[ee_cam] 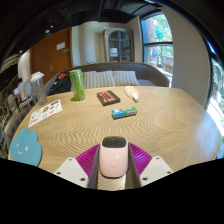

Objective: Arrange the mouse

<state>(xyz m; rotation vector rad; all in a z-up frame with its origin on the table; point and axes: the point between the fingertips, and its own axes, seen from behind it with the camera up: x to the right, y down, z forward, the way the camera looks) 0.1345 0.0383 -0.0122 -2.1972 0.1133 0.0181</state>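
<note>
Between my tongs (113,165), near over the bench (170,125), sits the mouse (113,156); both pads (88,160) seem to press its sides. I judge I am carrying it. Next I must choose a free place, maybe near the eraser (123,113).

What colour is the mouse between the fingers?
The mouse is pink with a dark grey top, seen in the gripper view; the fingers press on both sides.

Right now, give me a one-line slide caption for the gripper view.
Gripper holding a pink-and-white mouse above a round wooden table, green can beyond.
</note>
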